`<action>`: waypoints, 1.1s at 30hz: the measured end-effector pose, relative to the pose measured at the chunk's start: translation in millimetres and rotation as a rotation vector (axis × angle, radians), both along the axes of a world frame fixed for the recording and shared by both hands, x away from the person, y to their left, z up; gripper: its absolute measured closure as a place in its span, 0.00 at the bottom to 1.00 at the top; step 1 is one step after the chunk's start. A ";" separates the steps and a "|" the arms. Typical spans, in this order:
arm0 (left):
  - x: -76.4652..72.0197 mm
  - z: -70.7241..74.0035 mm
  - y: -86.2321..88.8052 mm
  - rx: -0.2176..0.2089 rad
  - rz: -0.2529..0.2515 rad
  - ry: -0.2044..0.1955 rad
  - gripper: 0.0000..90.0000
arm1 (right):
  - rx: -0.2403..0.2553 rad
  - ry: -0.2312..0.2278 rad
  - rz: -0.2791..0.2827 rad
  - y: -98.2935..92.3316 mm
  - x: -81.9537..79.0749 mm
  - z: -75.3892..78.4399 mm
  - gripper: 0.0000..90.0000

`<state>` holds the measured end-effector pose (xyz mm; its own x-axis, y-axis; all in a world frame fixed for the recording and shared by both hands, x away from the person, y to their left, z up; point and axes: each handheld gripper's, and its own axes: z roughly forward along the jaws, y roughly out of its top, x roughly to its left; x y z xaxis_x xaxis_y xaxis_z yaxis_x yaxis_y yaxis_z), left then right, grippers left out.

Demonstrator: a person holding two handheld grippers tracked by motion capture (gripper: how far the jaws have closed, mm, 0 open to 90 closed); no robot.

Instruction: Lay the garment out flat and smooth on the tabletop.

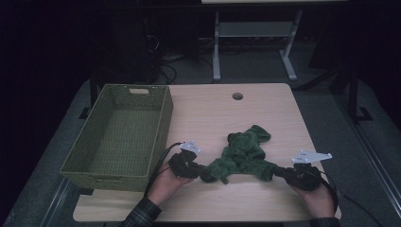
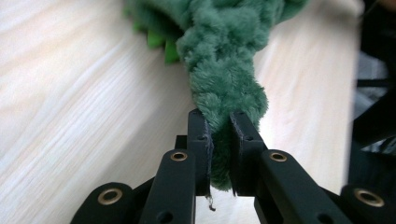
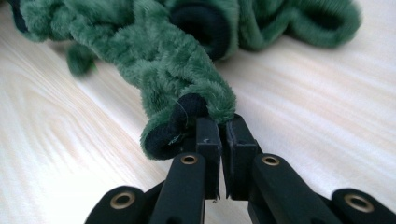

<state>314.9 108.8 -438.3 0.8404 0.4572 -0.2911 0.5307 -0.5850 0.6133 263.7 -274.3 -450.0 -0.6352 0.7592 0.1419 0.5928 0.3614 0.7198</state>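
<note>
A dark green fleecy garment [image 1: 241, 156] lies crumpled on the light wooden table [image 1: 213, 113], stretched between both hands. My left gripper [image 1: 201, 172] is shut on its left end; in the left gripper view the green fleece [image 2: 219, 84] is pinched between the two black pads [image 2: 201, 140]. My right gripper [image 1: 279, 172] is shut on the right end, where the fleece [image 3: 177, 70] with a dark lining runs into the closed jaws. In that view the right gripper [image 3: 223, 126] clamps a thin fold.
A green woven basket [image 1: 118, 137] with nothing in it stands on the table's left side. A round cable hole [image 1: 237, 96] sits near the far edge. Beyond the table a white table frame [image 1: 250, 42] stands on the dark floor.
</note>
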 end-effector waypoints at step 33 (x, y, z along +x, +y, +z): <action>63.8 36.1 -26.9 -0.072 0.018 -0.158 0.53 | 0.089 -0.056 0.028 19.6 32.9 17.5 0.64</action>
<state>378.7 81.8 -402.1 0.8703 0.4550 -0.1886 0.4343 -0.5283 0.7296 296.6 -254.7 -432.5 -0.6645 0.7273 0.1718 0.5413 0.3099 0.7816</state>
